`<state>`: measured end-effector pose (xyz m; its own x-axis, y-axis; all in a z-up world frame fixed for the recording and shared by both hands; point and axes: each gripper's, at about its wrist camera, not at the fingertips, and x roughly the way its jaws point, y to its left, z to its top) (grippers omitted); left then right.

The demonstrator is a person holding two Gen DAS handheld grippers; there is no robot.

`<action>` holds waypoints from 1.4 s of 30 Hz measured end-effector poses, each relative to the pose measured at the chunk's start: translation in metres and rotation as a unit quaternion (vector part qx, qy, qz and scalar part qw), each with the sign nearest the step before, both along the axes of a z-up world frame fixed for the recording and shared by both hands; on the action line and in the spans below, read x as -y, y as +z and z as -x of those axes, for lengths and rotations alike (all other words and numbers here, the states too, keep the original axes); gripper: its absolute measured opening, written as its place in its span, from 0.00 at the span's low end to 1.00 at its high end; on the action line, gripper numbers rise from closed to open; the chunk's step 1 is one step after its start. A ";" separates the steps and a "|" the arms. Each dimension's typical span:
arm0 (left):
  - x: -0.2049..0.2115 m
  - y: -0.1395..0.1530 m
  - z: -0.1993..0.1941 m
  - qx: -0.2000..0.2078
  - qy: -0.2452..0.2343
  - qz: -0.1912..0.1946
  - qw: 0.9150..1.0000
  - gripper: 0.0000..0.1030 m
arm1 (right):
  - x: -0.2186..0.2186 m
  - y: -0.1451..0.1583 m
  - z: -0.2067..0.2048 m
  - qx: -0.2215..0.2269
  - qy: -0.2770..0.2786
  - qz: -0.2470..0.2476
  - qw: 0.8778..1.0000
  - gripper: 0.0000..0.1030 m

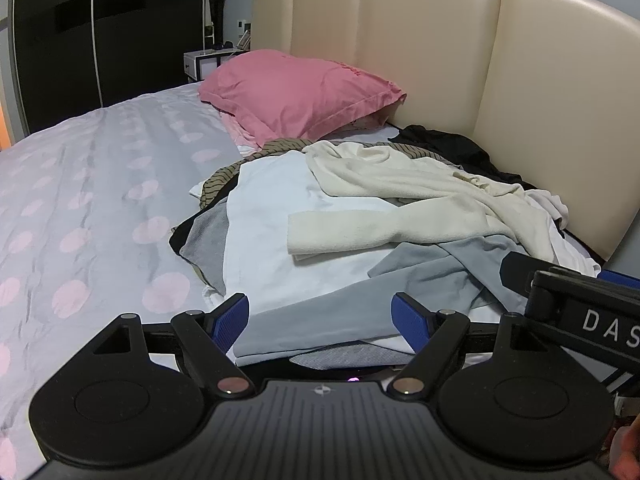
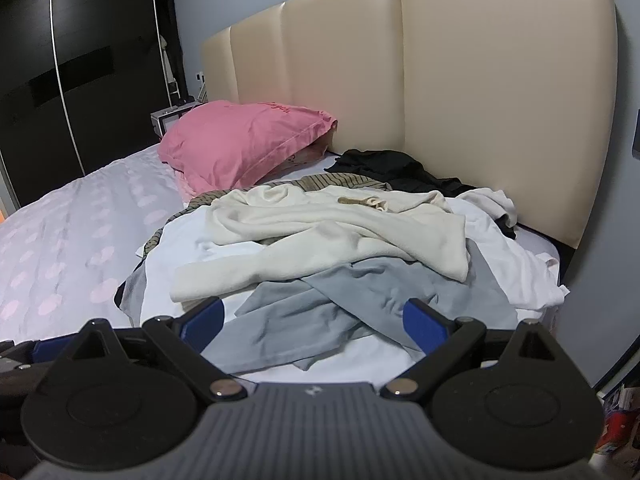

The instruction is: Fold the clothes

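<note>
A pile of clothes lies on the bed near the headboard. On top is a cream sweater [image 1: 404,196] [image 2: 320,236]. Under it lie a grey-blue garment [image 1: 348,308] [image 2: 320,320], a white garment [image 1: 272,232] [image 2: 176,248], a striped brown one [image 1: 224,176] [image 2: 340,181] and a black one [image 1: 456,148] [image 2: 392,168]. My left gripper [image 1: 322,322] is open and empty, just above the near edge of the grey-blue garment. My right gripper [image 2: 314,322] is open and empty over the same garment; its body shows at the right of the left wrist view [image 1: 576,304].
A pink pillow [image 1: 296,96] [image 2: 240,144] leans against the cream padded headboard [image 1: 440,52] [image 2: 480,80]. A grey bedspread with pink dots [image 1: 92,208] [image 2: 68,236] covers the bed's left side. A dark wardrobe [image 1: 100,28] and a nightstand [image 1: 204,62] stand behind.
</note>
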<state>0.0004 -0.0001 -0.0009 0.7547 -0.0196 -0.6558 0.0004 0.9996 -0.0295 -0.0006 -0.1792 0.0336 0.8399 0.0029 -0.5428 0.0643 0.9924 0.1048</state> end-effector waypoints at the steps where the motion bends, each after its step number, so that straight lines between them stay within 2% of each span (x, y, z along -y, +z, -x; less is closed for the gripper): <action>1: 0.000 0.000 0.000 0.000 0.001 0.000 1.000 0.76 | 0.000 0.000 0.000 0.000 0.001 0.001 1.000 0.94; 42: -0.001 -0.006 -0.003 -0.007 -0.001 -0.002 1.000 0.76 | -0.005 -0.001 -0.002 0.001 0.017 0.015 1.000 0.95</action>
<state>0.0033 0.0006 -0.0065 0.7454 -0.0181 -0.6663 0.0021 0.9997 -0.0249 0.0013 -0.1744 0.0325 0.8405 0.0151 -0.5417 0.0308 0.9967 0.0755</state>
